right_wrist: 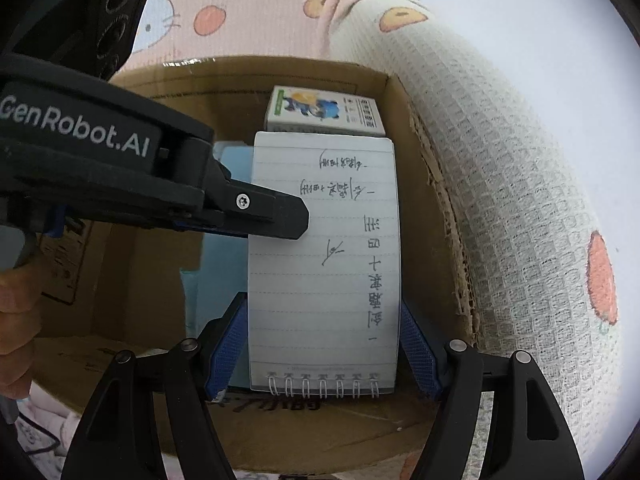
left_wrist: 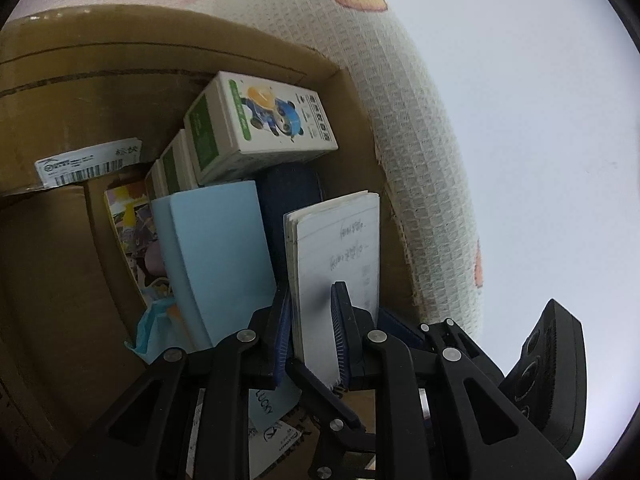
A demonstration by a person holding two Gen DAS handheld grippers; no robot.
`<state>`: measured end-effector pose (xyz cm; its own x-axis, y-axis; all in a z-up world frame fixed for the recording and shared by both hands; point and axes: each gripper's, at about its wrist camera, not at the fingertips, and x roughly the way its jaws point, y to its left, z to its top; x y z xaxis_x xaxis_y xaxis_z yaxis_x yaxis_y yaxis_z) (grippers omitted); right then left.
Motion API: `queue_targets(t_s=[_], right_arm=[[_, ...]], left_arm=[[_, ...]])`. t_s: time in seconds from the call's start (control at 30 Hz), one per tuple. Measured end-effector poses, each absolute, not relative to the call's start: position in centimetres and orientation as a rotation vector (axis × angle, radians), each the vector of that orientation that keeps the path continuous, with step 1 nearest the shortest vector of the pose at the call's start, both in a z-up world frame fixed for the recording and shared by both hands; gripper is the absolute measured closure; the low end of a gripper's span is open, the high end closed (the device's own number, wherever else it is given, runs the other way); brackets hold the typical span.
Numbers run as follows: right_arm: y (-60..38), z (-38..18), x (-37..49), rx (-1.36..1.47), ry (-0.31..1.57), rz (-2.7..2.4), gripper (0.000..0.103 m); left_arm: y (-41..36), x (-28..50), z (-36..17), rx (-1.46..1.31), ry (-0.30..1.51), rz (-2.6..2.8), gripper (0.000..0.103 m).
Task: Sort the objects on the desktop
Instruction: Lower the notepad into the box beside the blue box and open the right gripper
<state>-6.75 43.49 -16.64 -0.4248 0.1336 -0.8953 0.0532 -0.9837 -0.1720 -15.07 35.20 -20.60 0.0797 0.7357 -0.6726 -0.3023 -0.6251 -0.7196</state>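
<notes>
your left claw [left_wrist: 310, 332] is clenched on the notebook [left_wrist: 340, 264]: in the left wrist view both blue pads [left_wrist: 340, 336] press its faces, one on the written front page and one behind, so the jaws stand narrow, only as wide as the pad of pages. in the right wrist view the same claw comes in from the left, with a hand [right_wrist: 16, 312] behind it at the frame edge, and its black finger lies across the lined page partway up. your right claw [right_wrist: 322, 350] is set much wider, its two blue pads [right_wrist: 226, 344] against the long side edges of the notebook [right_wrist: 324, 256] just above the spiral binding [right_wrist: 322, 386]; it looks like a grip across the width, though the contact on the right edge is hard to confirm. the notebook is held inside the cardboard box [right_wrist: 432, 280], near the box's right wall, with the wire spiral nearest your right wrist camera and handwriting running over the page.

just to its left stands a light blue book [left_wrist: 216, 248], touching or almost touching it, and between the two shows something dark blue [left_wrist: 288, 196]. further left lie a colourful printed card [left_wrist: 132, 232] and a crumpled blue scrap [left_wrist: 152, 328]. beyond, at the far end of the box, sit white and green cartons with a cartoon panda [left_wrist: 260, 124]. a barcode label [left_wrist: 84, 166] is stuck on the box's left wall. outside the box, a waffle-textured cloth with fruit prints [right_wrist: 500, 200] lies along the right side.
</notes>
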Motion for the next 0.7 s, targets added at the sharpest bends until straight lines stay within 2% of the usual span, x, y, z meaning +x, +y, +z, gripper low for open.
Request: queue_targets(t_s=[0.13, 0.37, 0.7], right_arm=[[43.9, -16.5, -6.4, -1.645, -0.238, 2.602, 0.032], [43.6, -15.9, -5.8, -1.621, -0.273, 2.610, 0.032], [43.4, -16.2, -6.0, -1.577, -0.281, 2.549, 0.032]], left_arm=[[35.5, -15.1, -20.9, -1.588, -0.452, 1.664, 0.081], [35.6, -14.0, -20.8, -1.580, -0.356, 1.684, 0.079], [34.4, -13.4, -20.1, -1.538, -0.393, 1.640, 0.077]])
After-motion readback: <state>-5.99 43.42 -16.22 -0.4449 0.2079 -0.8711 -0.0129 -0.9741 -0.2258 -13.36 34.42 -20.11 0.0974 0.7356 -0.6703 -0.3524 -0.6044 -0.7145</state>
